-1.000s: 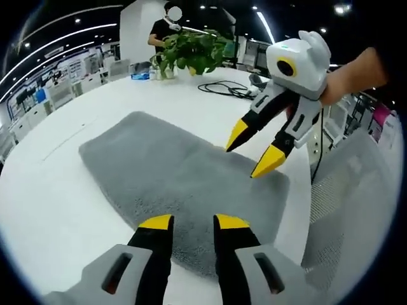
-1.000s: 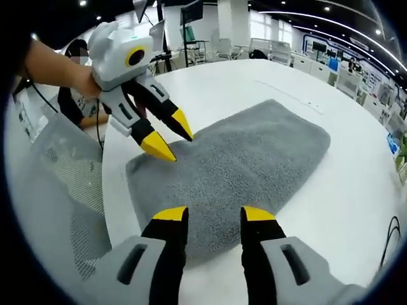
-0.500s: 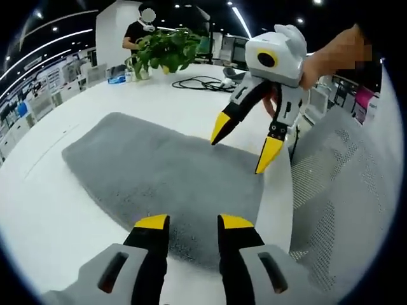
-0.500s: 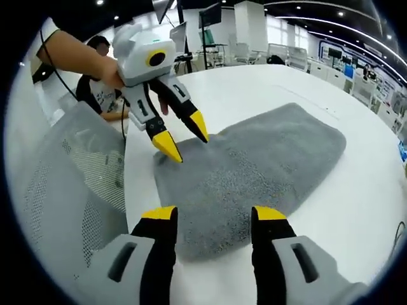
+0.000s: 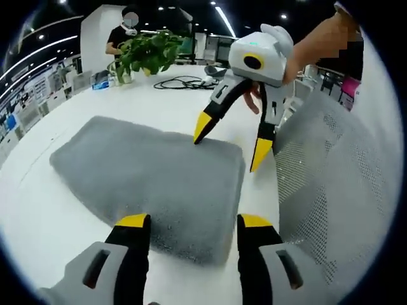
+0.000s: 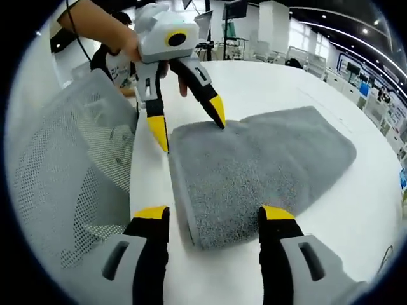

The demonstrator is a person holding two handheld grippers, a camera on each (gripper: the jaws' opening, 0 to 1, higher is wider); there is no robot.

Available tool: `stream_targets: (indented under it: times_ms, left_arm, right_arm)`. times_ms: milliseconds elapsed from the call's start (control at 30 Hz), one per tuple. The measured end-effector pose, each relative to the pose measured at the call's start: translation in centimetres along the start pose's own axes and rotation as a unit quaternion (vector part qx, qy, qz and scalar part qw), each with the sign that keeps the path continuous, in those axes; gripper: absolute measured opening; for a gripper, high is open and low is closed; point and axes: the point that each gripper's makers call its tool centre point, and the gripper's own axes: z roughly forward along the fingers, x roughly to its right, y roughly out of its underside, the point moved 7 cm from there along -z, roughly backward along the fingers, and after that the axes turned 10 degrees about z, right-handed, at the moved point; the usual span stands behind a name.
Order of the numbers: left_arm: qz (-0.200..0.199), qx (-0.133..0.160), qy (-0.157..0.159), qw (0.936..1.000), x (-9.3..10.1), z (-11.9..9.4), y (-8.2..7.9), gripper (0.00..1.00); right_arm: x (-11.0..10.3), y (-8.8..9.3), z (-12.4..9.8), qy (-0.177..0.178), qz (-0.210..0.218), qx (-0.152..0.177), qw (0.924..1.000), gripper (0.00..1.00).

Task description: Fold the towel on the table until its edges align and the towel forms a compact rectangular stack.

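A grey towel [image 5: 140, 168] lies flat on the white table [image 5: 32, 216], its short edge close to the table's rim. My left gripper [image 5: 192, 222] is open, its jaws straddling one corner of that short edge. My right gripper [image 5: 231, 145] is open at the other corner, one fingertip [image 5: 202, 129] on the towel and the other past its edge. In the right gripper view the towel [image 6: 267, 162] runs away from my right gripper [image 6: 212, 213], whose jaws stand wide on either side of its corner. My left gripper [image 6: 189, 126] spreads over the far corner.
A grey mesh chair back [image 5: 331, 178] [image 6: 70, 165] stands right against the table's rim beside the towel. A potted plant [image 5: 143, 54] and black cables [image 5: 181, 81] sit far back on the table. A person [image 5: 124, 32] stands behind the plant.
Both grippers have spread their jaws wider and shifted out to the towel's two corners at the table's rim. The towel itself lies as before.
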Motion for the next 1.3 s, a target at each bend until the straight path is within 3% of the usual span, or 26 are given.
stream_targets:
  times_ms: [67,167,567,967,1100,1300]
  left_arm:
    - [0.030,-0.011,-0.003,0.9995,0.2,0.2,0.3,0.57]
    - [0.025,-0.011,-0.006,0.9996,0.5,0.4,0.5,0.55]
    - [0.082,-0.035,-0.014,0.9960,0.5,0.7,1.1,0.44]
    - [0.044,-0.032,-0.021,0.9983,-0.1,1.0,0.9,0.35]
    - [0.026,-0.034,-0.023,0.9988,-0.4,0.8,0.9,0.24]
    - [-0.003,-0.041,-0.010,0.9991,-0.4,0.6,0.8,0.18]
  right_arm:
    - [0.0,0.2,0.2,0.002,-0.007,-0.005,1.0000,0.58]
    - [0.0,0.2,0.3,0.017,-0.037,-0.017,0.9990,0.54]
    - [0.0,0.1,0.5,0.036,-0.069,-0.026,0.9967,0.43]
    - [0.0,0.1,0.7,0.038,-0.058,-0.038,0.9968,0.26]
    - [0.2,-0.1,0.7,0.039,-0.053,-0.045,0.9968,0.15]
    - [0.2,-0.4,0.7,0.023,-0.024,-0.056,0.9979,0.11]
